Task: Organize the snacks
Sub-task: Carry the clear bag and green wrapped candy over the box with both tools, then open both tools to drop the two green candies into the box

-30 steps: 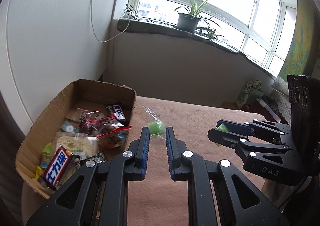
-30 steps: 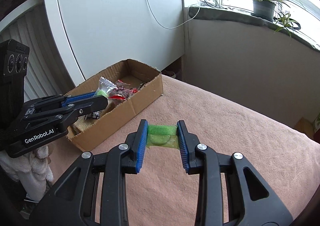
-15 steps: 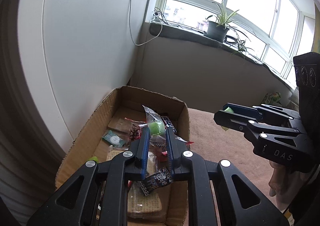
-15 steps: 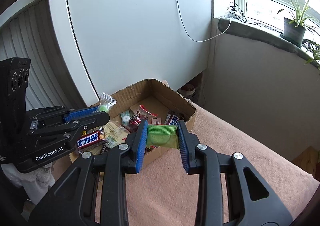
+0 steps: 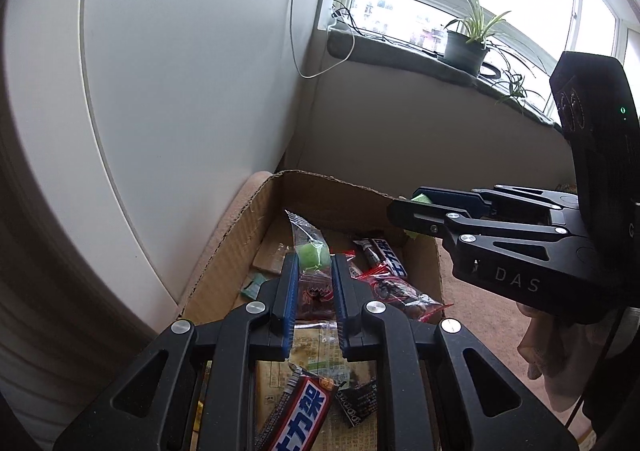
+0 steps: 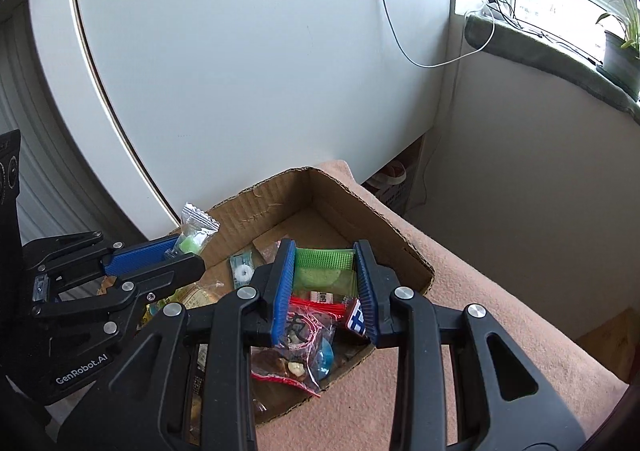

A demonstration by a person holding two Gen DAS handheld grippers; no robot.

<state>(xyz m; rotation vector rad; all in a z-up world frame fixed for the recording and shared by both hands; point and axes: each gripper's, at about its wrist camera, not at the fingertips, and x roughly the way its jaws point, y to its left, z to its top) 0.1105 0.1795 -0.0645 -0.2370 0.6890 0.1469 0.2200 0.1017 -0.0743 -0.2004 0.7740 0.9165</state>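
Note:
A cardboard box holding several wrapped snacks sits on a pink-covered table; it also shows in the right wrist view. My left gripper is shut on a clear-wrapped green candy and holds it above the box; the gripper also shows in the right wrist view with the candy. My right gripper is shut on a green snack packet above the box's right side; it shows in the left wrist view.
In the box lie a red-and-blue chocolate bar, a red-edged clear bag of nuts and a flat cracker pack. A white wall panel stands behind the box. A windowsill with a potted plant is at the right.
Both grippers have moved left from over the table to over the box, each still holding its snack. The box now lies right under the fingers.

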